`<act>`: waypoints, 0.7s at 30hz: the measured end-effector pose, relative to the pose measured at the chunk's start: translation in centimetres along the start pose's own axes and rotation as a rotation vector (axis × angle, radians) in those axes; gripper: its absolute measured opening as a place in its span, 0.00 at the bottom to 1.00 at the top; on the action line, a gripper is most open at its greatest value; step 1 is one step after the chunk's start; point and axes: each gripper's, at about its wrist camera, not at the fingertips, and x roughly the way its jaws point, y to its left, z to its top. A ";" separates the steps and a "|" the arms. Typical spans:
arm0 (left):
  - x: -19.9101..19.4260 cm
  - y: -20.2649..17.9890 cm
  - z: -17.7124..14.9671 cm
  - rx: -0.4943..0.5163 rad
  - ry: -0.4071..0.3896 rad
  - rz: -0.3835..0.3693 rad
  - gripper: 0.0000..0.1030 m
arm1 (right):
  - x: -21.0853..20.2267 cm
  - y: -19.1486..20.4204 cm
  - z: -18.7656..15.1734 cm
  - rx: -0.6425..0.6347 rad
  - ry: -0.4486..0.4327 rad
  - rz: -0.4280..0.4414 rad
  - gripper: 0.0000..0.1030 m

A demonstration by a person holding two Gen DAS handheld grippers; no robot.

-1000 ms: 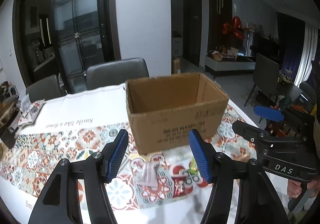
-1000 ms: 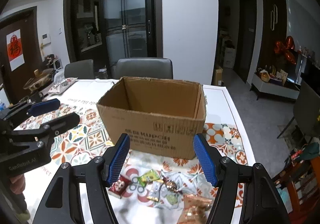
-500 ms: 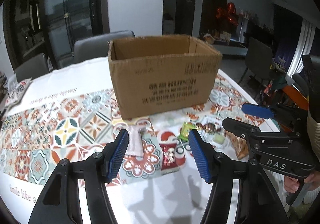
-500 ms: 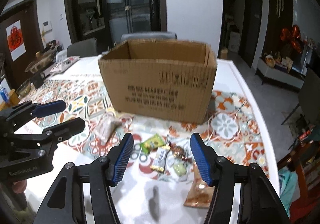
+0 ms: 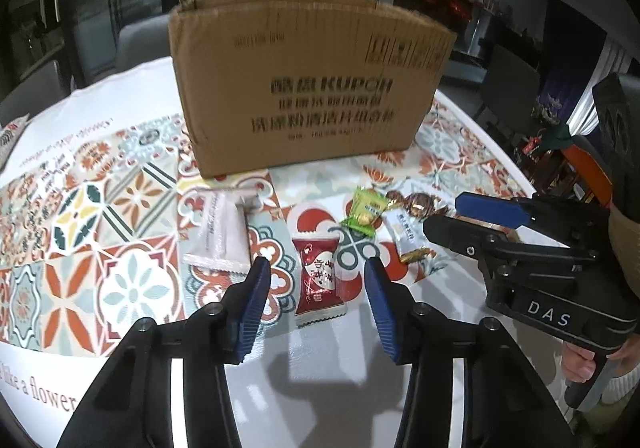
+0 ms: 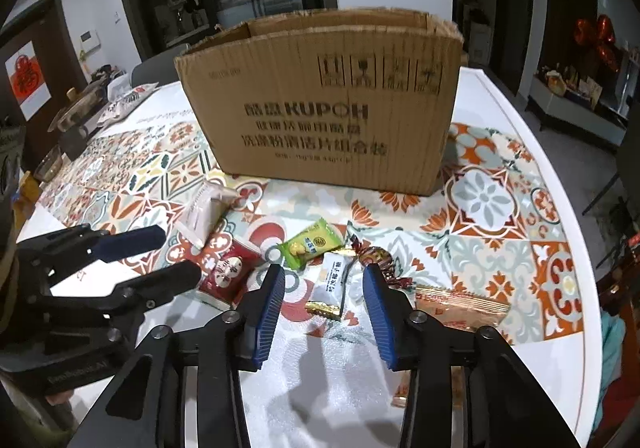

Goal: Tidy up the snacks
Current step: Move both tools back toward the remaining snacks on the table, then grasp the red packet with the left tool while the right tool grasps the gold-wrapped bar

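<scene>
An open brown cardboard box (image 5: 304, 88) (image 6: 328, 104) stands on the patterned tablecloth. Several wrapped snacks lie in front of it. My left gripper (image 5: 318, 284) is open, low over a red packet (image 5: 316, 276) (image 6: 226, 272). A pale pink packet (image 5: 224, 232) (image 6: 204, 208) lies to its left. My right gripper (image 6: 324, 290) is open above a white packet (image 6: 334, 284) (image 5: 408, 236). A green packet (image 5: 364, 210) (image 6: 310, 244), a gold foil candy (image 5: 416, 204) (image 6: 376, 258) and an orange packet (image 6: 460, 308) lie close by.
The right gripper's body (image 5: 536, 256) stands to the right in the left wrist view; the left gripper's body (image 6: 80, 280) stands to the left in the right wrist view. Grey chairs (image 5: 136, 36) sit behind the table. Bowls and a pot (image 6: 76, 108) sit far left.
Both grippers have come down and forward toward the snacks in front of the box. Both jaws have narrowed a little but stay open. Nothing has been picked up.
</scene>
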 end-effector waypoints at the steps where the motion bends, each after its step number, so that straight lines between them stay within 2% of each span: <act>1: 0.5 0.0 -0.1 -0.001 0.011 -0.001 0.44 | 0.4 -0.1 0.0 0.002 0.009 0.005 0.39; 7: 2.5 0.2 -0.1 -0.012 0.053 -0.008 0.42 | 2.1 -0.3 0.0 0.004 0.050 0.006 0.34; 16: 4.8 0.0 0.5 -0.020 0.080 -0.011 0.40 | 3.8 -0.2 0.2 -0.004 0.090 0.007 0.32; 21: 5.4 0.2 0.4 -0.037 0.089 -0.012 0.28 | 4.9 0.0 0.2 -0.016 0.112 -0.003 0.31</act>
